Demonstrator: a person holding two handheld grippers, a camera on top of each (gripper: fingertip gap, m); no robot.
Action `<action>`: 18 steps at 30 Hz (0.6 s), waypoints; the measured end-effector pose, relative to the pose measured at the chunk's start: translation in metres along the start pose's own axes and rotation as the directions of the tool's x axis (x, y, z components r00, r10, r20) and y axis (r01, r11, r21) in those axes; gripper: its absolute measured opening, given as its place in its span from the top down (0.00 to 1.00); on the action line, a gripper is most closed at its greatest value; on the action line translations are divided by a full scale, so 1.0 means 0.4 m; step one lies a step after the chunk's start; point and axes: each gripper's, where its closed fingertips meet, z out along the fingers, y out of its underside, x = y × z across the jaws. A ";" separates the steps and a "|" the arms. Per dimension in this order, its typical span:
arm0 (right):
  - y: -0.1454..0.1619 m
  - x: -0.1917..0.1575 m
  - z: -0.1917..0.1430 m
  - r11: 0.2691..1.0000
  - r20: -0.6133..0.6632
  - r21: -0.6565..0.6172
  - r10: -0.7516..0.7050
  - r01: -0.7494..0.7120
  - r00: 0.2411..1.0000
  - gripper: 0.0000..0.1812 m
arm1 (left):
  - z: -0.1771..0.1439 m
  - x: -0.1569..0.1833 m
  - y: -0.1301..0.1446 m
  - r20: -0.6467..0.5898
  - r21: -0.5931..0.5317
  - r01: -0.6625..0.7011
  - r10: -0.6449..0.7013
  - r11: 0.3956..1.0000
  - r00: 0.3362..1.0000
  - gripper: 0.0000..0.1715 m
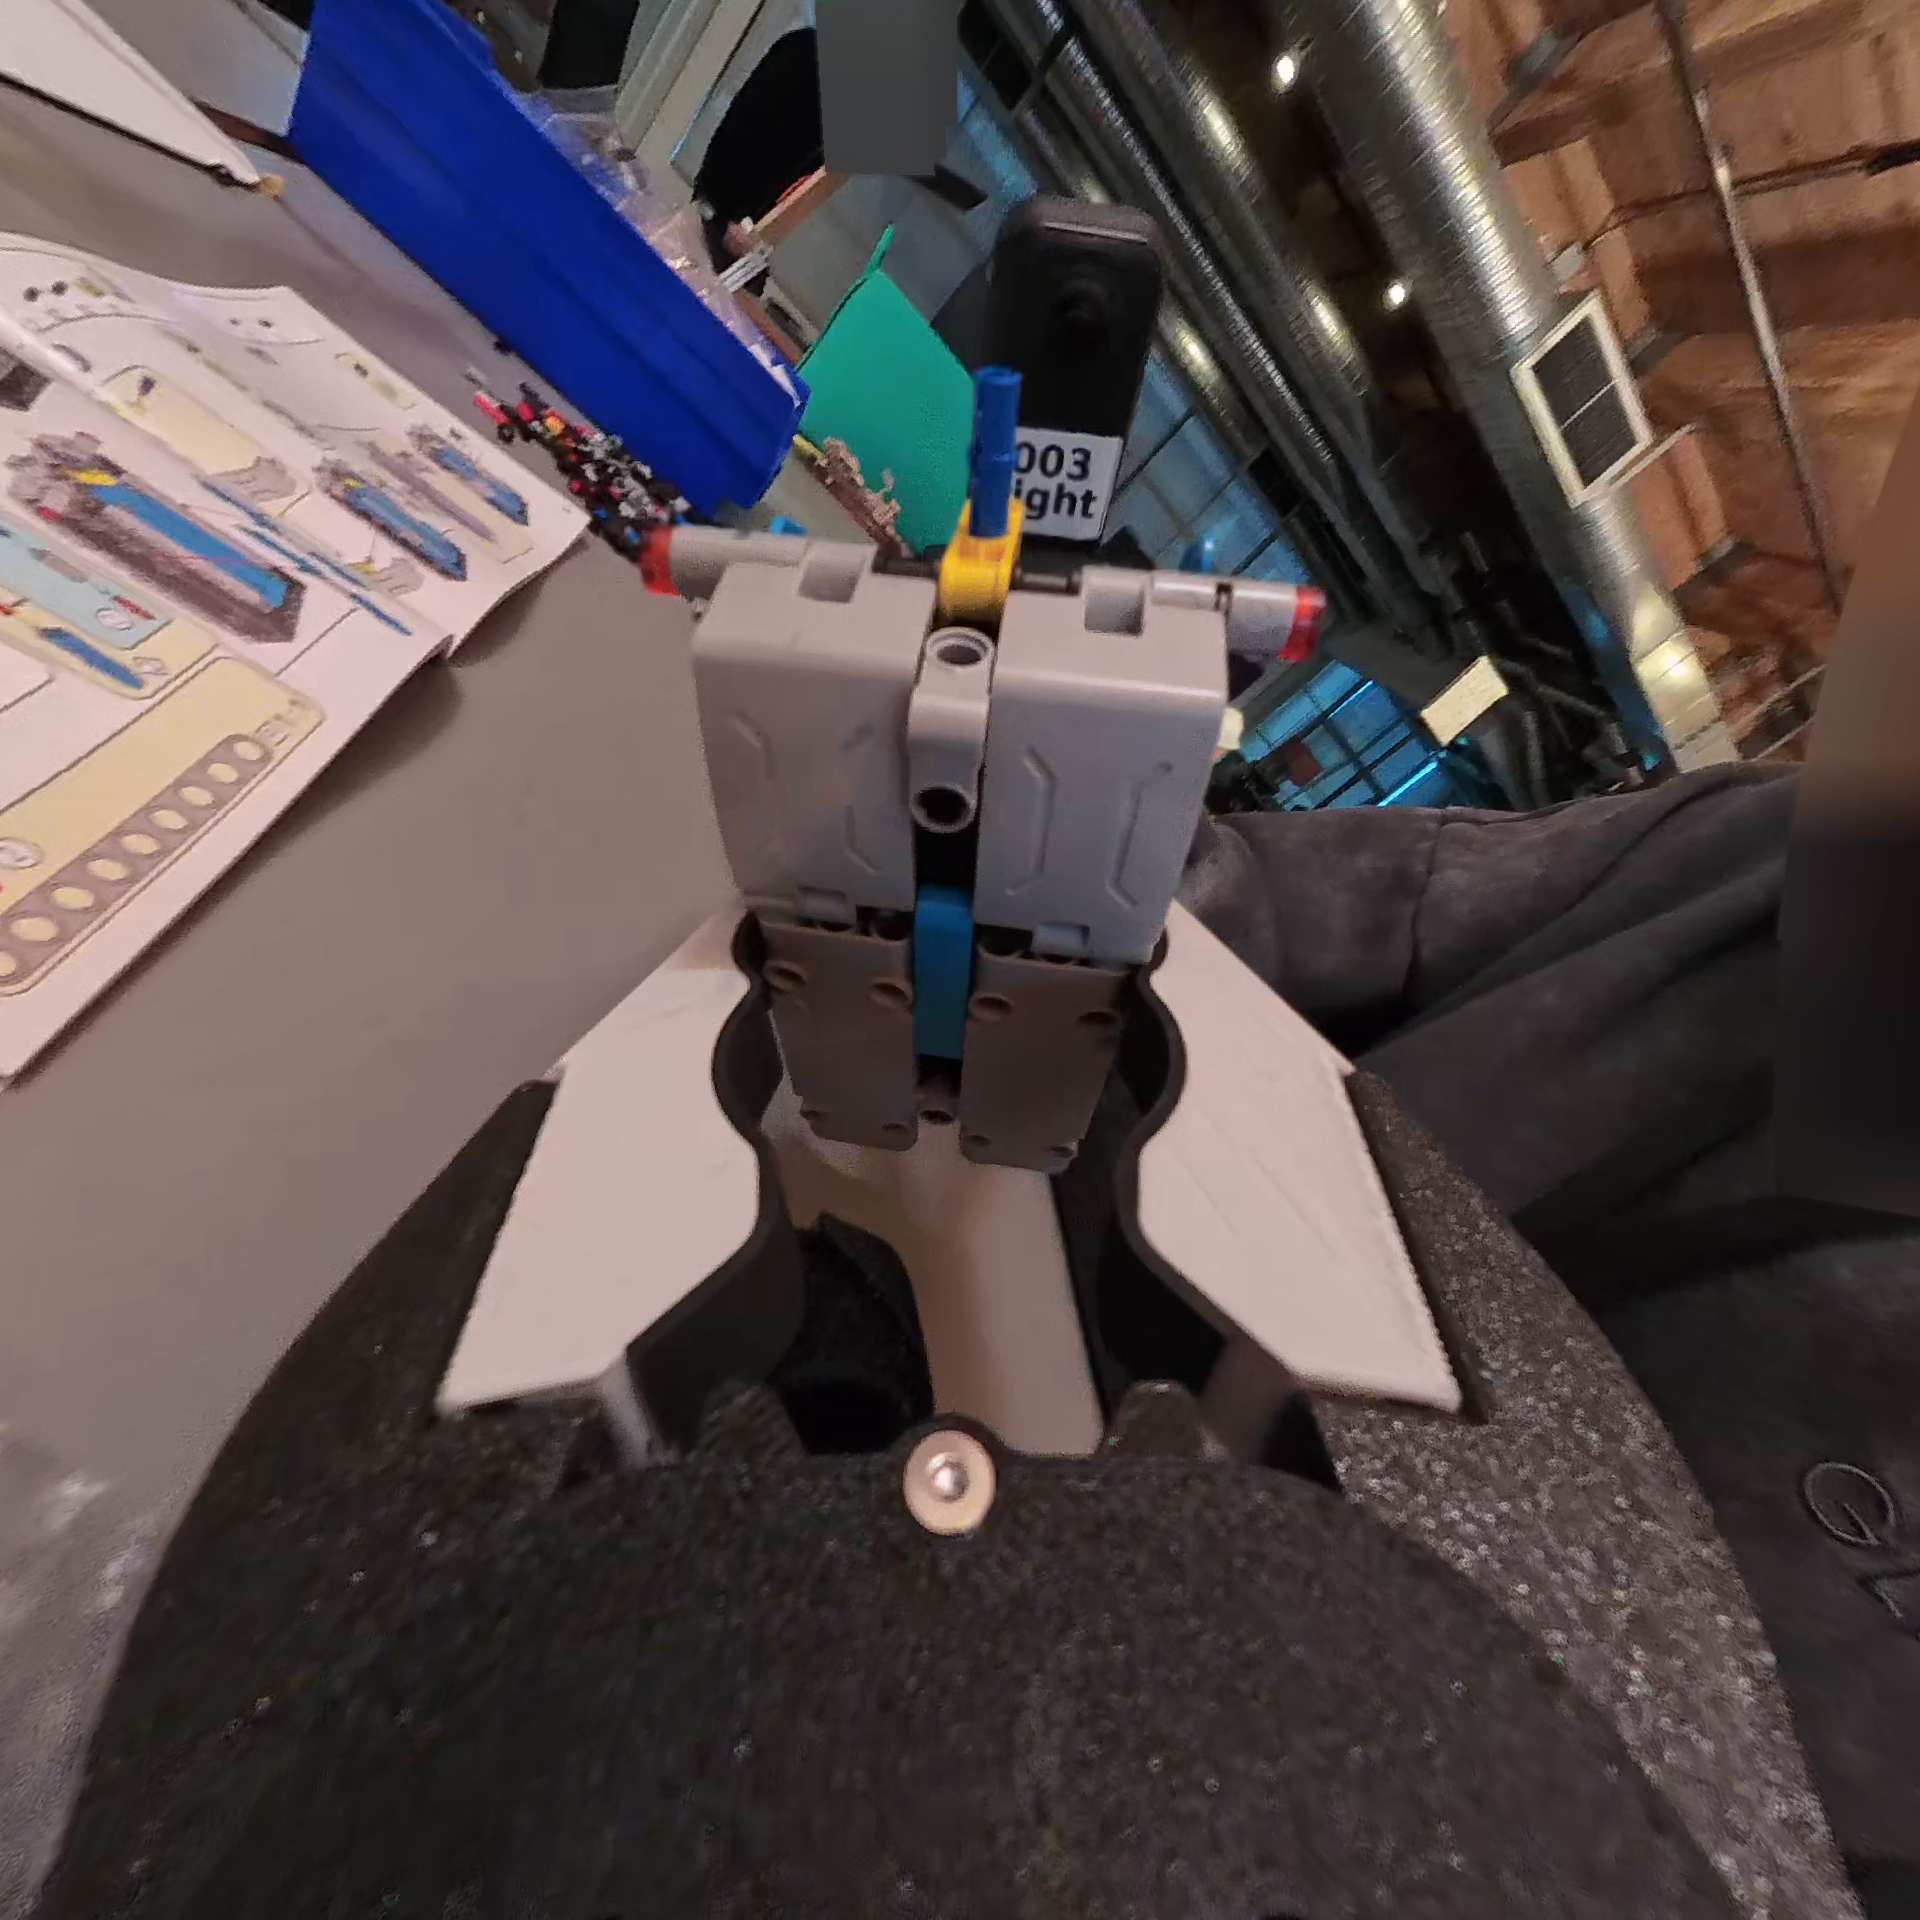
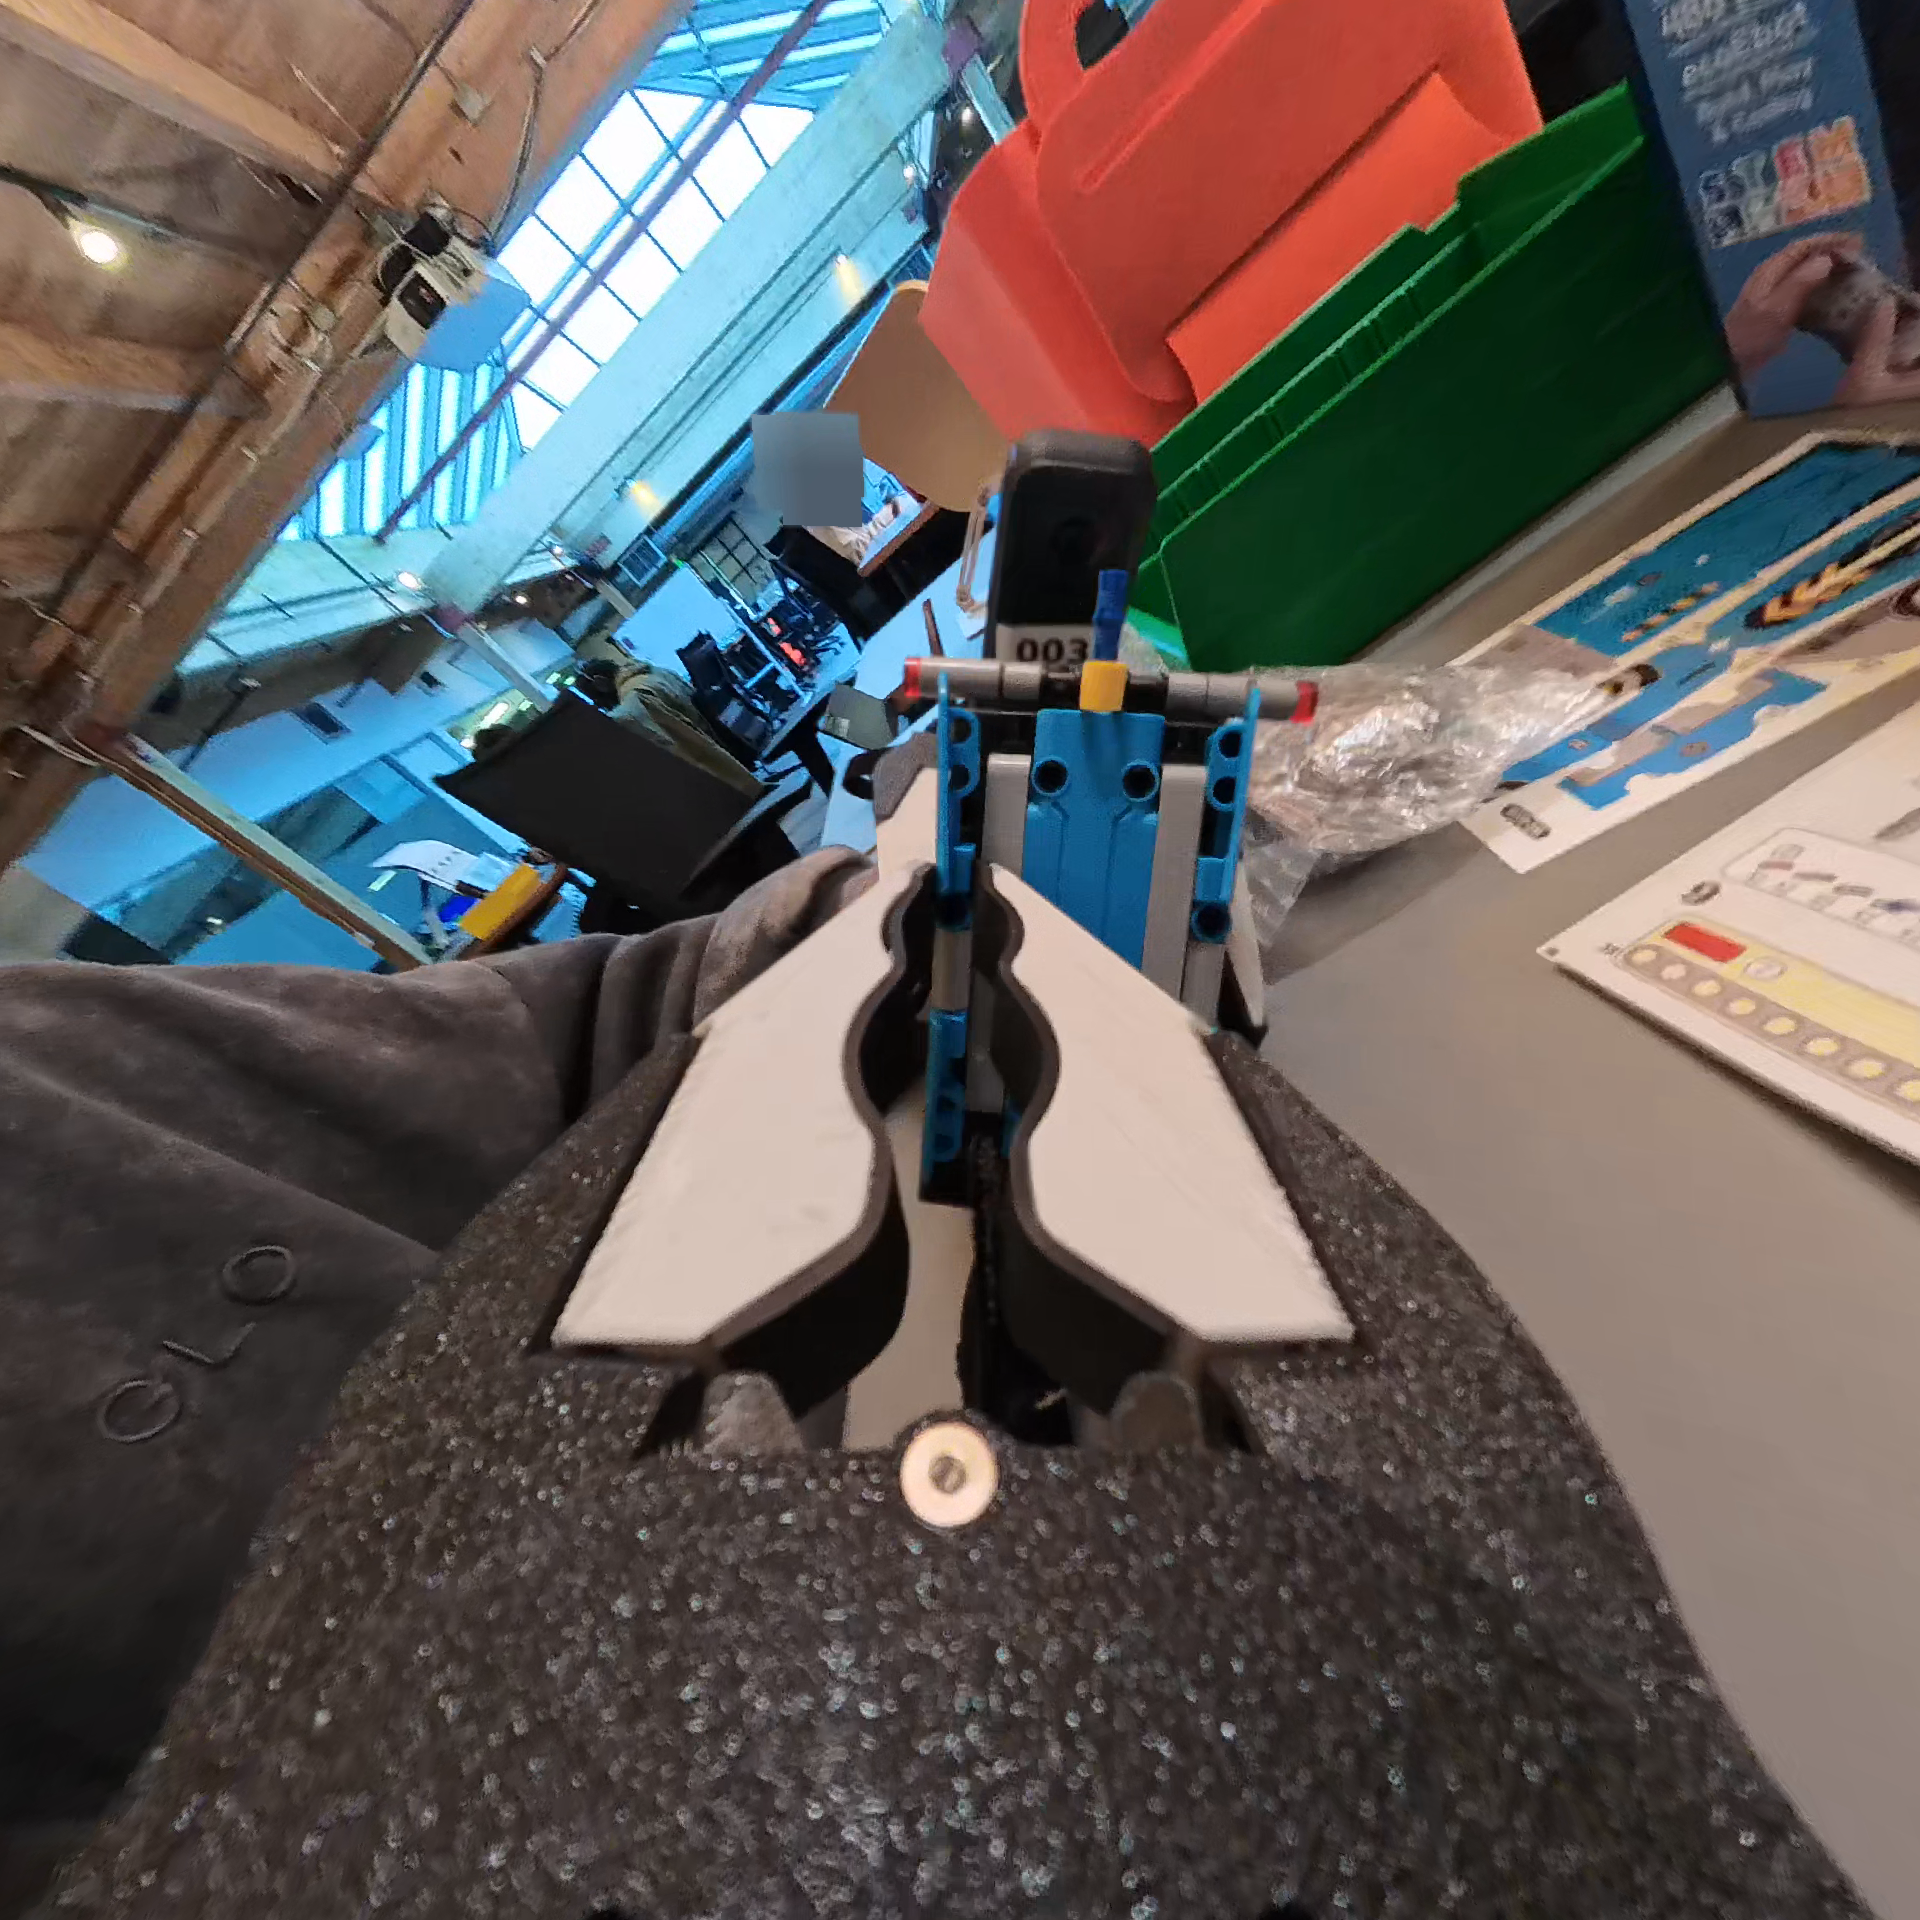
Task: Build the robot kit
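Note:
A toy brick assembly is held up off the grey table by both grippers. In the left wrist view it shows its grey panelled side, with a yellow connector and a blue pin on top and a grey cross axle with red ends. My left gripper is shut on its lower end. In the right wrist view it shows its blue side. My right gripper is shut on the thin blue beam at its left edge. Each view shows the other gripper's black camera behind it.
An open instruction booklet, a blue bin and a pile of small parts lie on the table. The right wrist view shows a green bin, an orange case, a blue box, a clear bag and a person's dark sleeve.

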 end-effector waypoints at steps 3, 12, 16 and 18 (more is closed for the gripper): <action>-0.005 -0.012 -0.001 0.991 -0.067 -0.037 -0.134 0.132 0.989 0.96 | 0.005 0.012 -0.006 -0.023 0.022 -0.015 0.015 1.000 1.000 0.62; -0.006 -0.006 -0.002 0.979 -0.114 -0.084 -0.193 0.184 0.975 0.96 | 0.010 0.002 -0.008 0.014 0.033 -0.040 0.040 0.999 0.999 0.62; -0.017 -0.010 -0.006 0.999 -0.048 -0.023 -0.034 0.032 0.998 0.96 | 0.014 0.005 -0.019 0.005 0.065 -0.031 0.031 0.997 1.000 0.62; -0.025 0.000 -0.007 1.000 -0.064 -0.016 -0.010 0.009 0.998 0.96 | 0.014 -0.003 -0.026 0.028 0.085 -0.030 0.027 0.996 0.999 0.62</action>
